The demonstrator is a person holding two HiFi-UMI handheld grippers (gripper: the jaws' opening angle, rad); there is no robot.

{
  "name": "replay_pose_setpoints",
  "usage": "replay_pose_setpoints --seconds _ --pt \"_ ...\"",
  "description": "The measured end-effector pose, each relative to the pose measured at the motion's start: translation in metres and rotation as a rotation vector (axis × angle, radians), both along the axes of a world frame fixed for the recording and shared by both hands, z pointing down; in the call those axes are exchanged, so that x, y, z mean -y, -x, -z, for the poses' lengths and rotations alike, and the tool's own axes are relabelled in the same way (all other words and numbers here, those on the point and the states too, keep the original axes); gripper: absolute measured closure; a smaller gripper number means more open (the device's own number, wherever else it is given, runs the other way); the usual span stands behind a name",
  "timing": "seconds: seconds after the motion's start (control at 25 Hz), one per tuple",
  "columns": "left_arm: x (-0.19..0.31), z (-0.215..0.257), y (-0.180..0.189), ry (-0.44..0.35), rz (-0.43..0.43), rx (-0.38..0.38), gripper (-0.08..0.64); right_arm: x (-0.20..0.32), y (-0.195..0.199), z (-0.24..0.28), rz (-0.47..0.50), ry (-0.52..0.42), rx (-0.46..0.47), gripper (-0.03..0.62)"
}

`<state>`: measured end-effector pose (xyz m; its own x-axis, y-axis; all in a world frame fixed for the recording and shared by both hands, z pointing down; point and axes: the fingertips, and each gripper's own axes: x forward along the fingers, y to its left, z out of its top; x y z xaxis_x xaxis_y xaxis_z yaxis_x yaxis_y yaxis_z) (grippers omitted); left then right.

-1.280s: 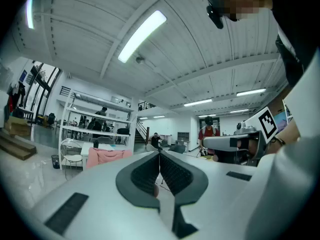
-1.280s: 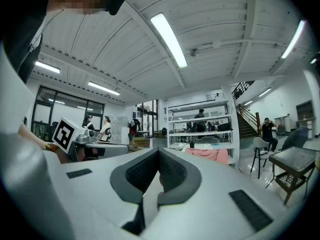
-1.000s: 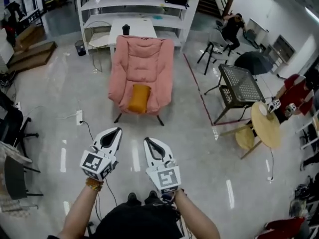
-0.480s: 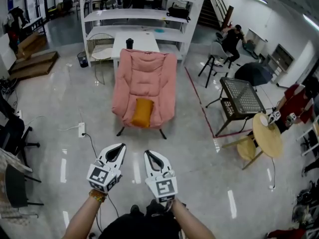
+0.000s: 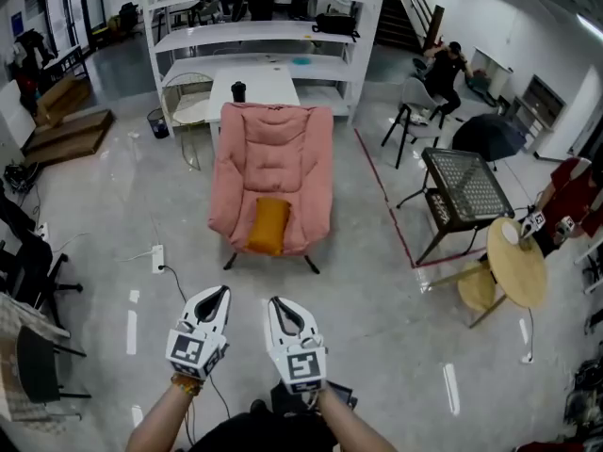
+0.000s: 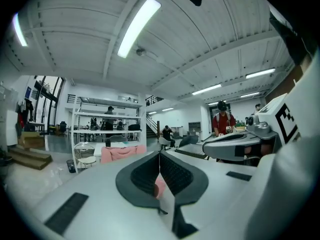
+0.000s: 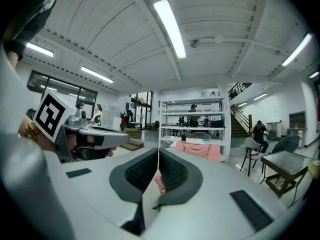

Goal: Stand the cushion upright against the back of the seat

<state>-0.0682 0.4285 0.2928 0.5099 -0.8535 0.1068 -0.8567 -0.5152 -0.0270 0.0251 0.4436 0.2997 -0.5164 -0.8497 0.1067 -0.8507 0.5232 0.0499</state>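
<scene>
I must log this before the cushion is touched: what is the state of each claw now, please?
Left claw: closed, holding nothing.
Right claw: closed, holding nothing.

Pink armchair [image 5: 273, 158] at twelve o'clock, orange cushion [image 5: 268, 225]; left gripper [image 5: 219, 293], right gripper [image 5: 275, 301] white, black-and-white square markers.

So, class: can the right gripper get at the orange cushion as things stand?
Probably not yet: the right gripper is well short of the cushion, though only floor lies between.

Cushion [image 5: 268, 225] on armchair [image 5: 275, 163] seat front; shelf unit [image 5: 256, 34] behind; table [image 5: 467, 188] right.
</scene>
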Motion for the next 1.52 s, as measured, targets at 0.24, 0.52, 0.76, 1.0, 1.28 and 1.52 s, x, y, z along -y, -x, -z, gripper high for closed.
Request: replay_pose_setpoints --seconds 0.24,0.52,0.76,1.0,1.28,1.52 --pt "0.026 -0.012 -0.025 0.030 0.023 0.053 0.546 0.030 -0.025 -0.013 0.026 0.047 0.043 0.576" --pt "0.055 -0.023 -0.026 0.071 0.052 0.059 0.546 0.060 -0.032 -0.031 0.050 0.096 0.048 0.577" --pt "0.096 -0.034 -0.010 0.090 0.039 0.018 0.546 0.101 -0.020 -0.043 0.035 0.096 0.021 0.577" --pt "0.152 -0.042 0.025 0.111 -0.002 -0.035 0.546 0.152 0.013 -0.037 0.002 0.123 0.007 0.577" --pt "0.209 -0.059 0.072 0.156 -0.043 -0.079 0.546 0.206 0.050 -0.048 -0.061 0.139 -0.012 0.577" --pt "0.252 -0.078 0.086 0.201 -0.057 -0.076 0.546 0.240 0.057 -0.063 -0.090 0.177 -0.022 0.577"
